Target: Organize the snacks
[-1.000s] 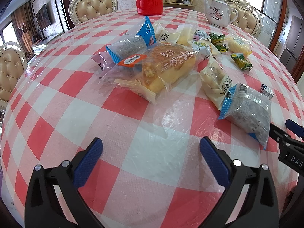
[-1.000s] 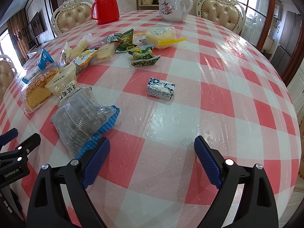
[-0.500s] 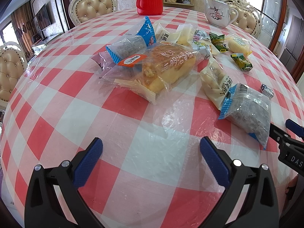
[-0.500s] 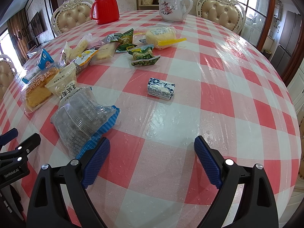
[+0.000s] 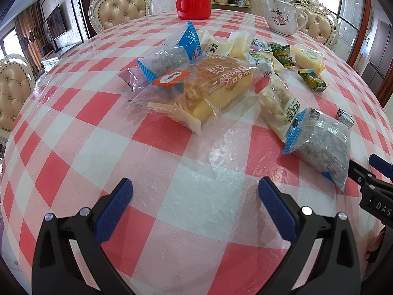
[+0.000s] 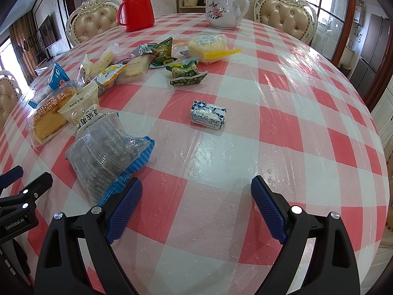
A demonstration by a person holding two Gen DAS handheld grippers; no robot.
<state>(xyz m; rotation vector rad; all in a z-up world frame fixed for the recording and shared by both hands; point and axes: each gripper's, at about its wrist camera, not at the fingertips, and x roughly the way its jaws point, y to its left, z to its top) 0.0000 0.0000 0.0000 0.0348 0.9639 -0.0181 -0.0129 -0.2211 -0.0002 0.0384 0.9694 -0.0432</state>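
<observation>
Nothing moved, checked tablecloth (image 6: 282, 127), tufted chairs (image 6: 285, 17)

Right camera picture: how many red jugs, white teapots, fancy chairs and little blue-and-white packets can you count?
Red jug: 1
White teapot: 1
Fancy chairs: 3
Blue-and-white packet: 1
Total: 6
</observation>
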